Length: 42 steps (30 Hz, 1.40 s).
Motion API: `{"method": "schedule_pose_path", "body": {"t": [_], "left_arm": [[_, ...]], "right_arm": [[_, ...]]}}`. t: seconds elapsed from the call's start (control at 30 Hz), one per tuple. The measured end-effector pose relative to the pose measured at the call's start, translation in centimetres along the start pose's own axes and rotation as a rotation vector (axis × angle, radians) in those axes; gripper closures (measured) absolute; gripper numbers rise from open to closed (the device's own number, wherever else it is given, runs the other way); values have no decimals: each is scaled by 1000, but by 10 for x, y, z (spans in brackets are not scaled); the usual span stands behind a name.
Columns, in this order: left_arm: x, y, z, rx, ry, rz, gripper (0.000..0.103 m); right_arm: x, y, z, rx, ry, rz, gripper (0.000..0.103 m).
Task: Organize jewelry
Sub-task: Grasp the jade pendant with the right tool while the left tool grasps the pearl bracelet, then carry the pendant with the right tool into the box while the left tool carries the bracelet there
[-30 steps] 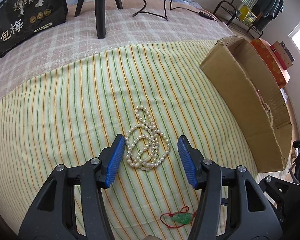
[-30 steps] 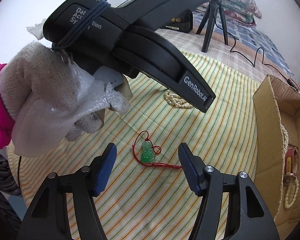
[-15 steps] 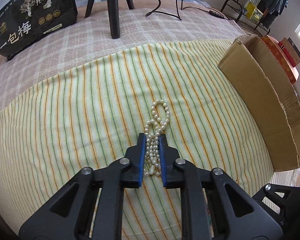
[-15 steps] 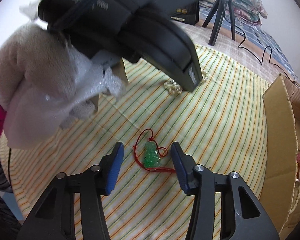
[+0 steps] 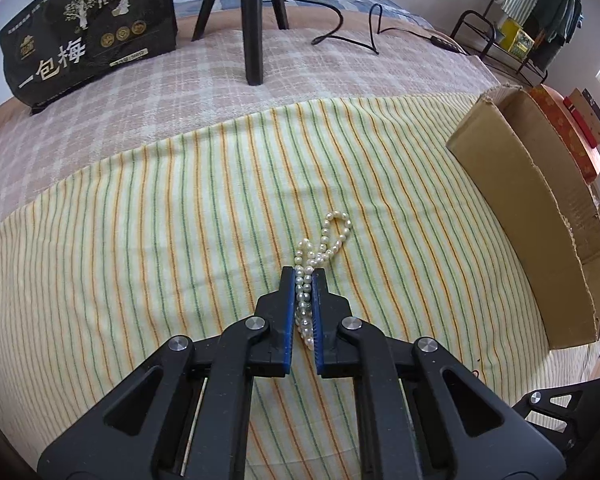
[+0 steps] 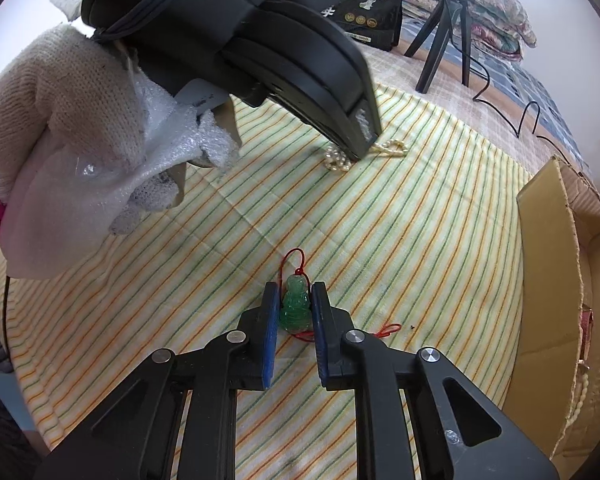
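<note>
Your left gripper [image 5: 304,276] has its jaws closed on the pearl necklace [image 5: 320,252], which lies on the striped cloth [image 5: 140,240] spread over the bed; a bunch of strands is pinched between the blue pads, and a loop of pearls trails out ahead of the tips. Your right gripper [image 6: 296,292] has its jaws pressed in on the green pendant [image 6: 295,307], with its red cord [image 6: 292,258] looping out ahead and to the right on the same cloth.

The cardboard box [image 5: 532,216] stands at the right edge of the cloth, open at the top; from the right wrist view you can see a pearl strand already hanging inside it. Beyond the cloth, a tripod [image 5: 252,20] stands on the checked blanket, with a black cable [image 5: 356,28] beside it and a black printed bag [image 5: 88,32] to the left. Your gloved left hand [image 6: 72,132] and its gripper body fill the upper left of the right wrist view.
</note>
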<state>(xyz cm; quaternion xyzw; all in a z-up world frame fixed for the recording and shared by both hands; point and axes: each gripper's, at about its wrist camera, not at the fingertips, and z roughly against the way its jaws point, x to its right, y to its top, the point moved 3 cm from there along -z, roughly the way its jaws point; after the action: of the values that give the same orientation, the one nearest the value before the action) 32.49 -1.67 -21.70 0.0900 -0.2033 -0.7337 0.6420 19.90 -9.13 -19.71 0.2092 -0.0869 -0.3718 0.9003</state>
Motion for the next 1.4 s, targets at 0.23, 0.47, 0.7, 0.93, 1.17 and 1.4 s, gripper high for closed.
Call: {"method": "schedule_pose_path", "body": {"t": [0.23, 0.47, 0.7, 0.93, 1.17, 1.4], "left_arm": [[-10, 0, 24, 40, -3, 39, 97], [-4, 2, 56, 87, -12, 39, 97], [9, -1, 94, 140, -52, 44, 97], [26, 3, 126, 206, -110, 48, 97], [56, 8, 143, 241, -154, 8, 97], [87, 15, 150, 267, -200, -26, 97]], "right_arm": [[17, 1, 19, 47, -8, -52, 89], [22, 3, 39, 90, -34, -69, 89], [27, 2, 65, 149, -54, -85, 89], [41, -4, 92, 201, -83, -125, 89], [68, -12, 123, 261, -126, -184, 89], [104, -24, 154, 327, -179, -280, 89]]}}
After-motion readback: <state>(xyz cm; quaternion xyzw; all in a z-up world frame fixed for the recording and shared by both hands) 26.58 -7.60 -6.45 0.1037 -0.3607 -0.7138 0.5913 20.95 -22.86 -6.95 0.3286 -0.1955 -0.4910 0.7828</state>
